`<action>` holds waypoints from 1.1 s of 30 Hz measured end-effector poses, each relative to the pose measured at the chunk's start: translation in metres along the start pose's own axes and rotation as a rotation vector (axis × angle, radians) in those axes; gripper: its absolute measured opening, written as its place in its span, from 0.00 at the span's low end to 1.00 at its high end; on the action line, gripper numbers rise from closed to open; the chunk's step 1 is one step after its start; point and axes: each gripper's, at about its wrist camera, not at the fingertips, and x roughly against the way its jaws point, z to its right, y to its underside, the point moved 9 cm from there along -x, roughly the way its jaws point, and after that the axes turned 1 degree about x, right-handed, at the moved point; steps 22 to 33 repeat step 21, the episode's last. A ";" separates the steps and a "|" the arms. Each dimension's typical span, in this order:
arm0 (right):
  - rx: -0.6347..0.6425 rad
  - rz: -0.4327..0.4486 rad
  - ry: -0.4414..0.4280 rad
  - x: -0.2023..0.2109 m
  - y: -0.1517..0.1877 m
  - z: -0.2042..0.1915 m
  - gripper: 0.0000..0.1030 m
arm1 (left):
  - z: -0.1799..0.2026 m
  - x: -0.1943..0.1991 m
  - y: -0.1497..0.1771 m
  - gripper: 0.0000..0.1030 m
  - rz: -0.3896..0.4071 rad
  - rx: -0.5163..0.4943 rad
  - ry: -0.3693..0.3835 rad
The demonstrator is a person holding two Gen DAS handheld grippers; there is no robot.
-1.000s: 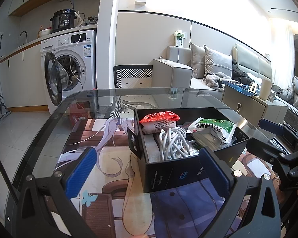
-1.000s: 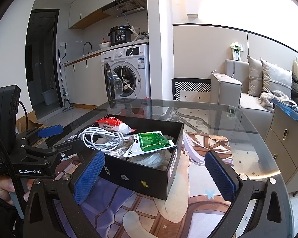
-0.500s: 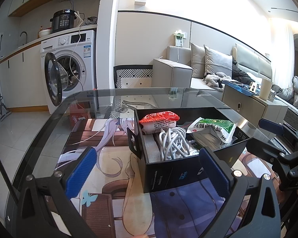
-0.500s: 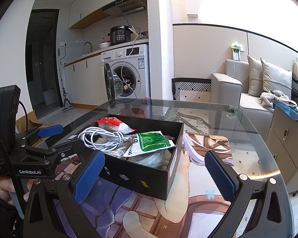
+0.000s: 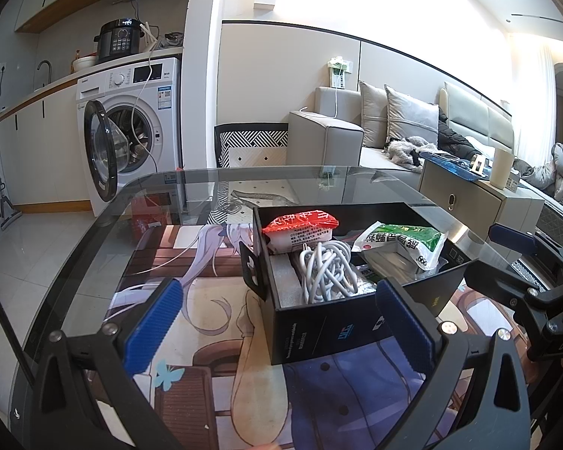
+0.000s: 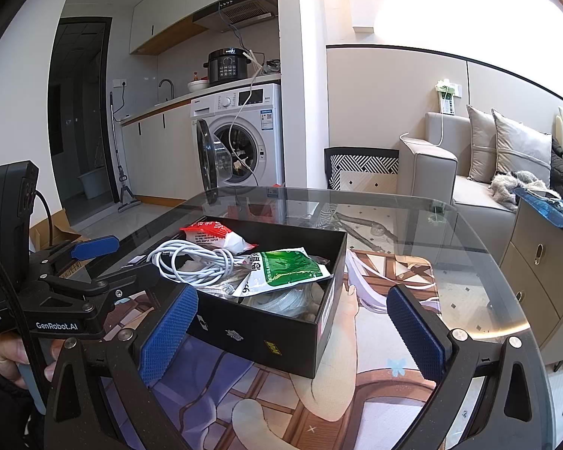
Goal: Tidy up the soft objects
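A black open box (image 5: 319, 332) (image 6: 266, 337) stands on the glass table. Inside lie a red-and-white packet (image 5: 300, 228) (image 6: 214, 234), a coiled white cable (image 5: 328, 272) (image 6: 195, 262) and a green-and-white packet (image 5: 401, 242) (image 6: 285, 268). My left gripper (image 5: 277, 322) is open and empty, just in front of the box's near wall. My right gripper (image 6: 291, 328) is open and empty, in front of the box's right corner. Each gripper shows in the other's view, the right one (image 5: 521, 258) and the left one (image 6: 94, 258), beside the box.
The glass table (image 6: 450, 232) covers an illustrated mat (image 5: 191, 300). Beyond it stand a washing machine with an open door (image 5: 131, 131), a grey sofa with cushions (image 5: 375, 127) and a low cabinet (image 6: 536, 262) to the right.
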 end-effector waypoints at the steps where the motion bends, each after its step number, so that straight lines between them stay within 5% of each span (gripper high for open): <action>1: 0.000 0.001 0.000 0.000 0.000 0.000 1.00 | 0.000 0.000 0.000 1.00 0.000 0.000 0.000; 33: 0.000 0.000 0.000 0.000 0.000 0.000 1.00 | 0.000 0.001 -0.001 1.00 0.006 -0.009 -0.001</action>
